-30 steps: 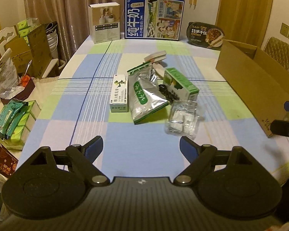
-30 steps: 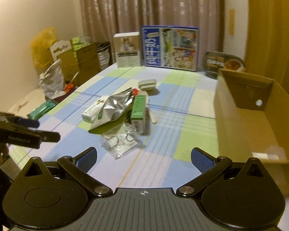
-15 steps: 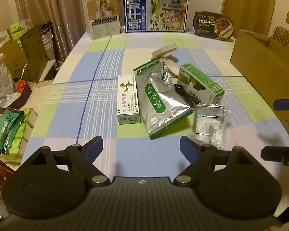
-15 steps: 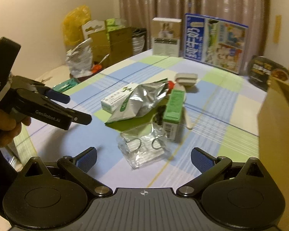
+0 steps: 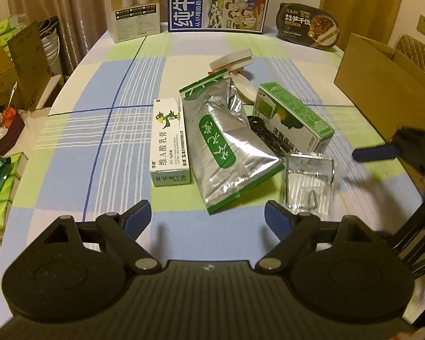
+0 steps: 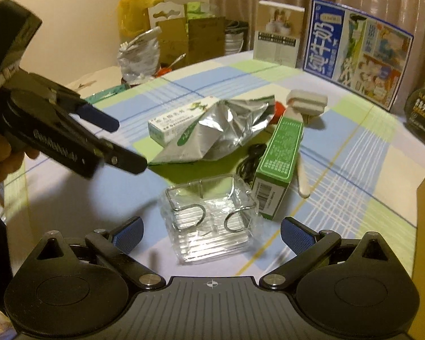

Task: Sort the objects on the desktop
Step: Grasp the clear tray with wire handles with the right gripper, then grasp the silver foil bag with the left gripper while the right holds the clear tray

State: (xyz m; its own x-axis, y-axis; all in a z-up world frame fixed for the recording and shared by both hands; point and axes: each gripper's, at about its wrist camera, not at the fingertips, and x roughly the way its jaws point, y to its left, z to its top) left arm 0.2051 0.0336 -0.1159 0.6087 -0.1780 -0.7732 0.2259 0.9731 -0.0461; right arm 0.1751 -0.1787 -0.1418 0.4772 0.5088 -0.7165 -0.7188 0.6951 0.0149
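A pile lies mid-table: a white and green medicine box point(image 5: 170, 141), a silver foil pouch point(image 5: 226, 147), a green carton point(image 5: 294, 119), a black cable point(image 5: 265, 136), a white spoon-like piece point(image 5: 242, 83) and a clear plastic packet with metal hooks point(image 5: 308, 187). My left gripper point(image 5: 208, 218) is open and empty, just short of the pouch. My right gripper point(image 6: 211, 233) is open and empty, with the clear packet point(image 6: 209, 223) lying just ahead between its fingers. The left gripper also shows in the right wrist view point(image 6: 121, 144), and the right one in the left wrist view point(image 5: 382, 153).
An open cardboard box point(image 5: 388, 85) stands at the table's right edge. A blue milk carton box point(image 5: 218, 0), a white product box point(image 5: 134, 5) and a black food tub point(image 5: 308, 25) line the far edge. Boxes and bags point(image 5: 2, 85) crowd the floor at left.
Both grippers have moved closer to the pile. The right gripper has swung left from the cardboard box and now sits over the clear packet. Both stay open.
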